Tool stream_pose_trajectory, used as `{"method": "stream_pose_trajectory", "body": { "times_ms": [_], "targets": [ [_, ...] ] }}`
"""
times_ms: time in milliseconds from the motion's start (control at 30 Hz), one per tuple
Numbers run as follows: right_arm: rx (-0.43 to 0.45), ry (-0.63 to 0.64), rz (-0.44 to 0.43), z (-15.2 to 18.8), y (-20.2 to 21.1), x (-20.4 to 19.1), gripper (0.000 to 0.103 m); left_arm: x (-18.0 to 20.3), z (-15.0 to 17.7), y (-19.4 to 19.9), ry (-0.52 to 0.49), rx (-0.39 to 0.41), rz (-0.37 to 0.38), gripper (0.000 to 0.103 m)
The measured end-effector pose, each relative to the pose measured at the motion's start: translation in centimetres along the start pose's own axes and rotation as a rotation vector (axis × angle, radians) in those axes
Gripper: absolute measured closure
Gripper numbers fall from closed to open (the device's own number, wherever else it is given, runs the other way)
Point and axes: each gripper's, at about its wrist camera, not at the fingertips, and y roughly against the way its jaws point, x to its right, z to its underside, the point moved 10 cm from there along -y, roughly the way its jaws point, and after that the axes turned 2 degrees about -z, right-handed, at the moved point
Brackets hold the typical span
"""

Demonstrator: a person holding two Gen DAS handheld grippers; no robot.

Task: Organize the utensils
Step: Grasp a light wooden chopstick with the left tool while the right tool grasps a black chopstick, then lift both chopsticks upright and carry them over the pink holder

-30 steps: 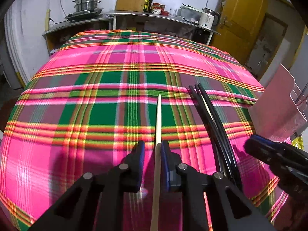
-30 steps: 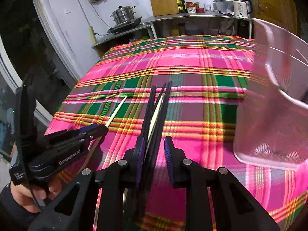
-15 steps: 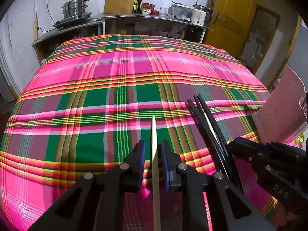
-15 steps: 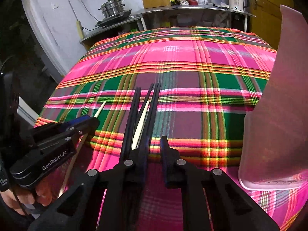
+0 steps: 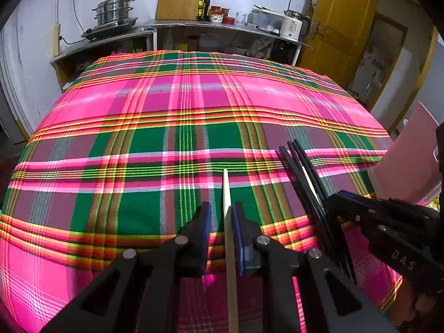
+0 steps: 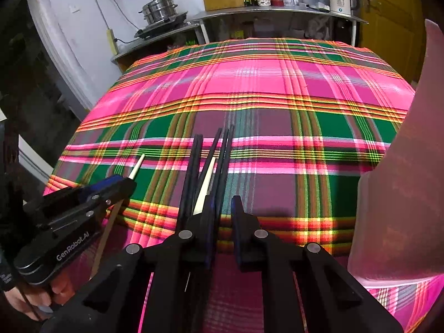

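Your left claw (image 5: 221,220) has one pale chopstick (image 5: 227,194) between its fingers, touching the right finger with a gap on the other side, so you cannot tell if it is pinched. Your right claw (image 6: 222,213) is a little open, and a bunch of black chopsticks (image 6: 194,172) lies against its left finger, above the bright checked table (image 6: 263,83). A pink bin (image 6: 402,180) stands just to the right.

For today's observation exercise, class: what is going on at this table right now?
A person works two handheld grippers over a plaid tablecloth. The left gripper has a single pale chopstick between its fingers. The right gripper has a bundle of black chopsticks with one pale one, beside a pink translucent container.
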Motion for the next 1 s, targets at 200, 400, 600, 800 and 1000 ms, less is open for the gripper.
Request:
{"method": "stream_pose_trajectory", "body": {
  "times_ms": [200,400,600,800,1000],
  "targets": [
    [-0.007,0.004,0.017,-0.1,-0.2,0.4,0.091,0.1,0.1,0.0,0.0,0.002,0.004,0.085],
    [-0.024,0.023,0.053,-0.5,-0.7,0.4,0.091,0.3,-0.3,-0.4,-0.024,-0.008,-0.01,0.085],
    [-0.034,0.042,0.068,-1.1,-1.3,0.3,0.091,0.9,-1.1,-1.1,-0.092,-0.031,-0.034,0.086],
    [-0.036,0.035,0.046,-1.2,-1.2,0.1,0.097,1.2,-1.8,-1.5,-0.112,-0.05,-0.03,0.096],
    [0.011,0.032,0.013,-1.7,1.0,-0.6,0.098,0.8,-2.2,0.5,-0.077,-0.02,-0.005,0.097]
  ]
}}
